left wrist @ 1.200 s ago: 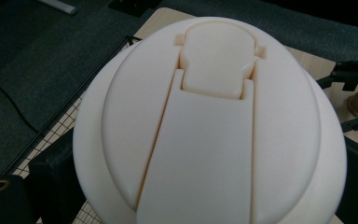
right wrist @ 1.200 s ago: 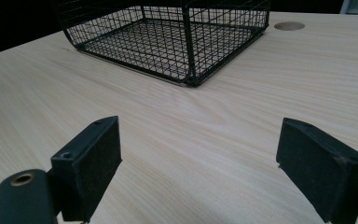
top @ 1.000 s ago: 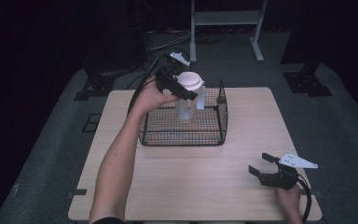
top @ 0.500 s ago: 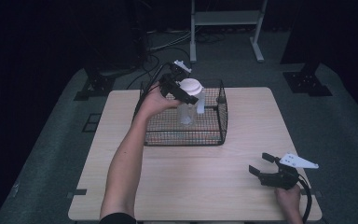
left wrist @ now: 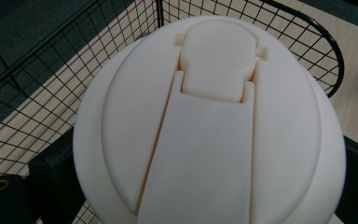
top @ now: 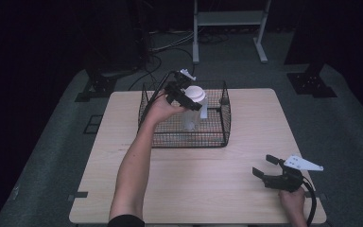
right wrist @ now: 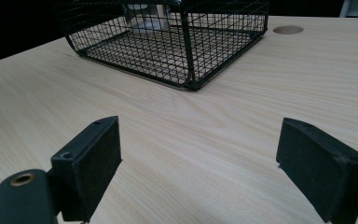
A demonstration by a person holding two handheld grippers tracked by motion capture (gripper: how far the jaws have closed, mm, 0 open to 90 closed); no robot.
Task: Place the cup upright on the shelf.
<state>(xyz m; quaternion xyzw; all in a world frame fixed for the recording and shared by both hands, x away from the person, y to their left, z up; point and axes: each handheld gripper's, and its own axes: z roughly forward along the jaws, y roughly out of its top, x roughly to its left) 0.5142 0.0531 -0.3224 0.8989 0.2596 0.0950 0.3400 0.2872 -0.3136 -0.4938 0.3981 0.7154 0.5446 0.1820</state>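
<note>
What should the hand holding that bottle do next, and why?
Probably lower it a little further, then let go. The left claw grips the white-lidded bottle inside the wire basket, and whether its base touches the basket floor can't be told.

No readable text or labels, seemingly, anywhere.

Clearance, taken from the wire basket (top: pixel 184 137): its open top is my one way in, half blocked by the white-lidded bottle (top: pixel 194 111) clamped in my left gripper (top: pixel 185 96). Mesh walls bar every side. Nearer me than the basket, bare table (top: pixel 208 189) lies free ahead of my wide-open right gripper (right wrist: pixel 198 170).
</note>
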